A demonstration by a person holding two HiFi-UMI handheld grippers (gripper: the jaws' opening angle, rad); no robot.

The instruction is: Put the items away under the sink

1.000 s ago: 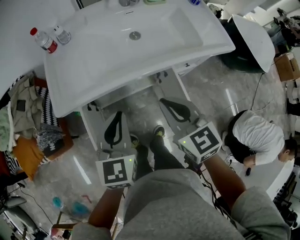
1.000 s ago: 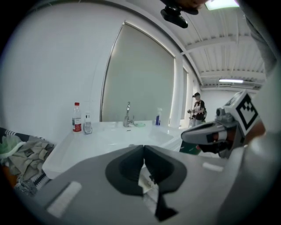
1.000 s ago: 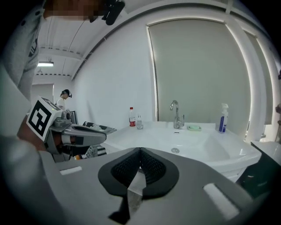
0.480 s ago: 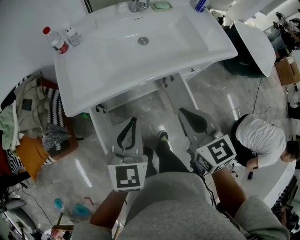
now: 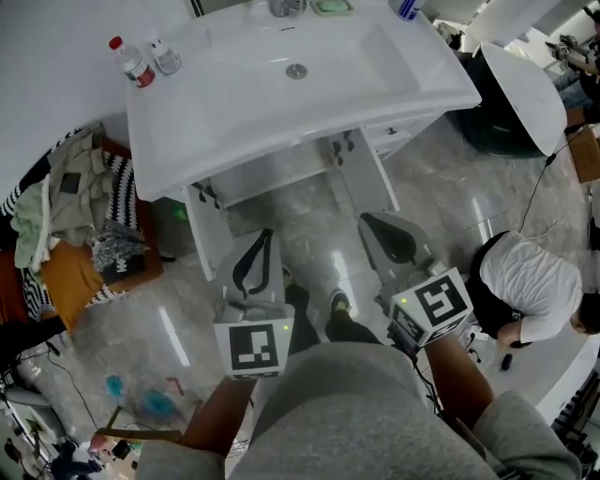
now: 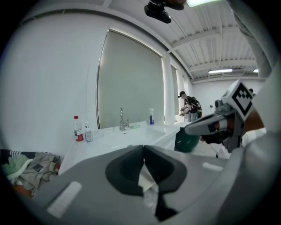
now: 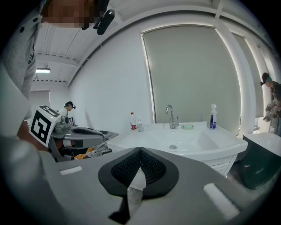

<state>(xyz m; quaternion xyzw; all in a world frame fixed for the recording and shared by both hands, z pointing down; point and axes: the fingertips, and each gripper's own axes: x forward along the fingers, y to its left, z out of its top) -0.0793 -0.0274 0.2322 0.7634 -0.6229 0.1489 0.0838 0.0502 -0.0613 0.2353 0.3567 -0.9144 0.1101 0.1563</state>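
A white sink (image 5: 234,103) stands ahead, and both doors (image 5: 214,246) of the cabinet under it hang open. On its left rim stand a red-capped bottle (image 5: 131,62) and a small clear bottle (image 5: 166,57). By the tap (image 5: 286,7) lie a green soap dish (image 5: 333,7) and a blue spray bottle (image 5: 405,7). My left gripper (image 5: 263,241) and right gripper (image 5: 369,223) hover over the floor in front of the cabinet, both shut and holding nothing. The same bottles (image 7: 132,121) and spray bottle (image 7: 213,116) appear in the right gripper view. In the left gripper view the left gripper (image 6: 143,147) is shut.
A heap of clothes (image 5: 66,211) lies on the floor to the left of the sink. A dark bin (image 5: 487,127) with a white lid (image 5: 514,82) stands to the right. A person in a white shirt (image 5: 525,281) crouches at the right. My shoes (image 5: 337,305) are between the grippers.
The sink has slid up and away in the head view as I stepped back. Both grippers have drawn back from the cabinet doors and stay shut.
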